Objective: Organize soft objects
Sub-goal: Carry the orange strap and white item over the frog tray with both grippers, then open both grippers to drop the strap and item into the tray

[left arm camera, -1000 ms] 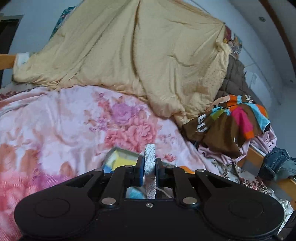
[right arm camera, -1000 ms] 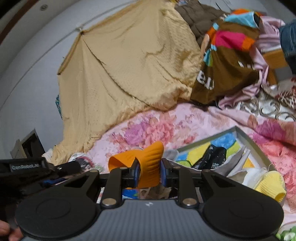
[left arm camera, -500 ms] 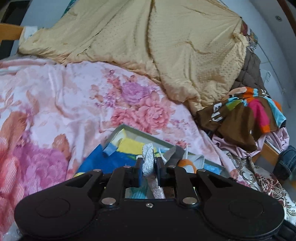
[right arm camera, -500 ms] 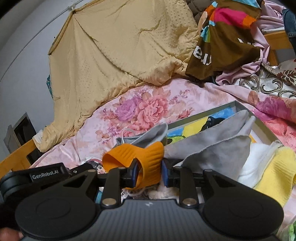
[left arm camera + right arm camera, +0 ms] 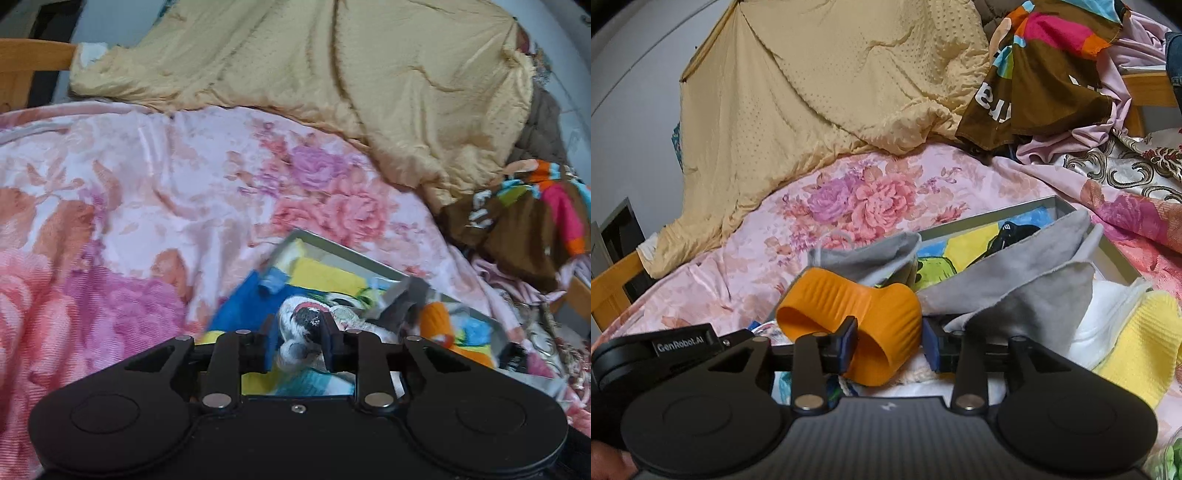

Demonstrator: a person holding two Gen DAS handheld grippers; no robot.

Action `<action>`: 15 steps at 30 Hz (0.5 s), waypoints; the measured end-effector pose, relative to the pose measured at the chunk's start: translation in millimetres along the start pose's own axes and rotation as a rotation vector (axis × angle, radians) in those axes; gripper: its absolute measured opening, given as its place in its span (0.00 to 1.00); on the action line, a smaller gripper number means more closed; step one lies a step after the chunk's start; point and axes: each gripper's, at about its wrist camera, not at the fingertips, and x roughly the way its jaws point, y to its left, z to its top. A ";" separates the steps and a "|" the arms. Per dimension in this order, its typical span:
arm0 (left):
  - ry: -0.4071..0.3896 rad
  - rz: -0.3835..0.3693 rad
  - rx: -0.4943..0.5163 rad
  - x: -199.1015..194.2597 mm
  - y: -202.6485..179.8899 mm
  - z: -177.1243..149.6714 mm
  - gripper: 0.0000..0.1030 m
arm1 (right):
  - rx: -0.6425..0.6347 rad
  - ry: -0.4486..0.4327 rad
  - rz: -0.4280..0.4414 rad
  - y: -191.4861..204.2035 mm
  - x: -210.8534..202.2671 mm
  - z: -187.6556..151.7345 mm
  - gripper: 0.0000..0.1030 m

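Right claw [image 5: 888, 345] just been opening; orange ribbed sock [image 5: 849, 317] sits between jaws, right pad clear of it, grip gone. Sock hangs over left edge of grey tray [image 5: 1115, 254], above heap already there. Risk: sock rolls off onto floral blanket [image 5: 849, 192].

Left claw [image 5: 295, 345] also been opening, jaws apart around white-and-black soft toy [image 5: 303, 321] low over tray. Risk: fabric snags on pad at withdrawal, drags toy out. Grey cloths [image 5: 1015, 280] piled loose; nudge could spill them.
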 end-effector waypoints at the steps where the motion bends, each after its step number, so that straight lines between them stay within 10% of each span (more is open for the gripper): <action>1: 0.004 0.005 -0.002 0.0 0.6 1.1 0.27 | -0.004 0.005 -0.004 0.7 0.9 -0.4 0.43; 15: 0.062 0.056 -0.005 4.6 11.1 -1.2 0.29 | -0.076 0.072 -0.044 11.7 11.9 -6.3 0.59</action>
